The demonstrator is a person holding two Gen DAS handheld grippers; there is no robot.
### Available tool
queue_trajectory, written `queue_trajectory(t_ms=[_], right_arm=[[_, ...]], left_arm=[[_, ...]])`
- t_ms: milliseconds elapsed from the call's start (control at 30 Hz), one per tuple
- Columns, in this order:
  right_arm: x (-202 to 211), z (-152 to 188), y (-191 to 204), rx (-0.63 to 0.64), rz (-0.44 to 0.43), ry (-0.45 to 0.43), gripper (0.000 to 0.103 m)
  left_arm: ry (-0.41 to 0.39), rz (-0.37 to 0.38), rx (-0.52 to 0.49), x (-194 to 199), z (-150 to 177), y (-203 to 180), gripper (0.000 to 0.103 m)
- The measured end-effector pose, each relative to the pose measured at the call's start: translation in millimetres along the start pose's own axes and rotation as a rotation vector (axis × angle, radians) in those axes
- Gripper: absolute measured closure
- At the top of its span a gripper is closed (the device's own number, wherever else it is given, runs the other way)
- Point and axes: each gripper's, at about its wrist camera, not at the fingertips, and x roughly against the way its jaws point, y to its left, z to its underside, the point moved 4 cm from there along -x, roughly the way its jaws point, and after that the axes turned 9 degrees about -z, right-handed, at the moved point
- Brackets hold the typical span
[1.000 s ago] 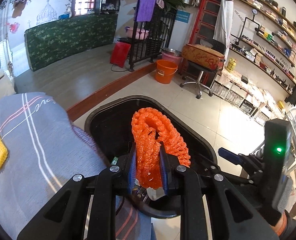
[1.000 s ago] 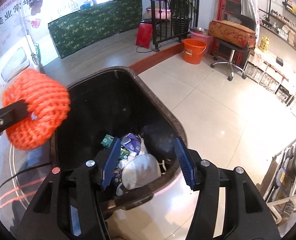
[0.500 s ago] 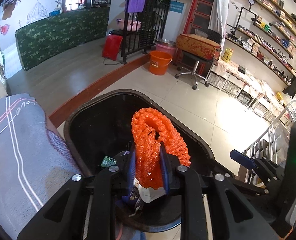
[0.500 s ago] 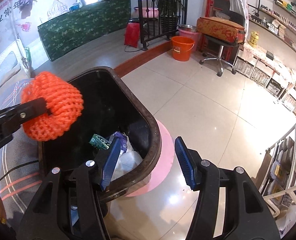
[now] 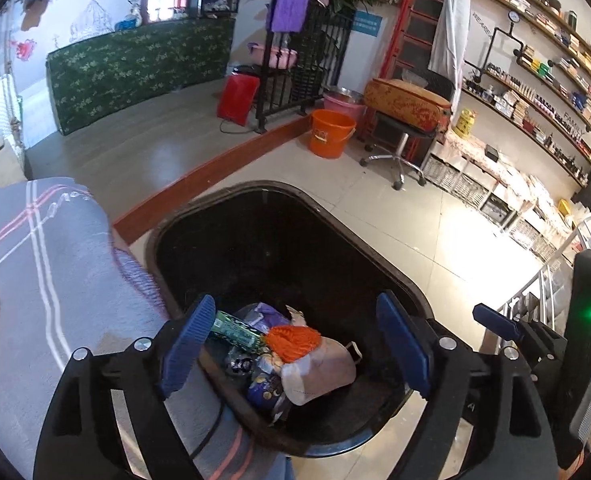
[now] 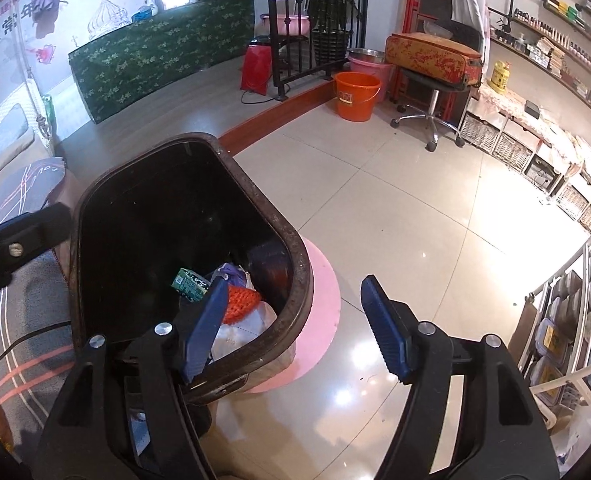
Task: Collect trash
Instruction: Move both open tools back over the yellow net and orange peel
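A dark trash bin (image 5: pixel 367 248) stands on the tiled floor, also in the right wrist view (image 6: pixel 295 240). The orange foam net (image 5: pixel 293 338) lies inside it on top of other trash; it also shows in the right wrist view (image 6: pixel 241 300). A white mask (image 5: pixel 319 370) and a green wrapper (image 5: pixel 235 330) lie beside it. My left gripper (image 5: pixel 295 344) is open and empty above the bin's near side. My right gripper (image 6: pixel 295 324) is open and empty over the bin's right rim.
A grey striped cushion (image 5: pixel 55 280) lies left of the bin. A pink disc (image 6: pixel 323 312) sits under the bin. An orange bucket (image 5: pixel 331 132), a rolling stool (image 5: pixel 399 148) and a black railing (image 5: pixel 303 80) stand farther back. Shelves (image 5: pixel 535 92) line the right wall.
My left gripper opened and let go of the orange foam net, which dropped into the bin. My right gripper shifted right, off the bin's centre.
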Motion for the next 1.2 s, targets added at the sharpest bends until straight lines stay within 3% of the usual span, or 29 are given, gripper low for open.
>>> queue_trajectory(t_ms=[167,267,567,1200], right_arm=[[-4.1,1.5,10.2,0.016,-0.001,0.012,0.033],[-4.7,-0.8,17.7,0.030,-0.010,0.009,0.023],[-2.7,-5.4,71.5,0.114,-0.083,0.003,0.022],[28.8,10.7,255.9,0.415,-0.353,-0.012,0.022]], left_arm=[[-0.029,-0.052,0.053,14.6,2.3,22.8,0.017],[-0.049,-0.086,0.077,25.9,5.8,38.0,0.016],[-0.071,-0.180,0.182,58.7,20.1,96.7,0.011],[-0.096,-0.410,0.370,138.2,78.0,237.0,0.008]])
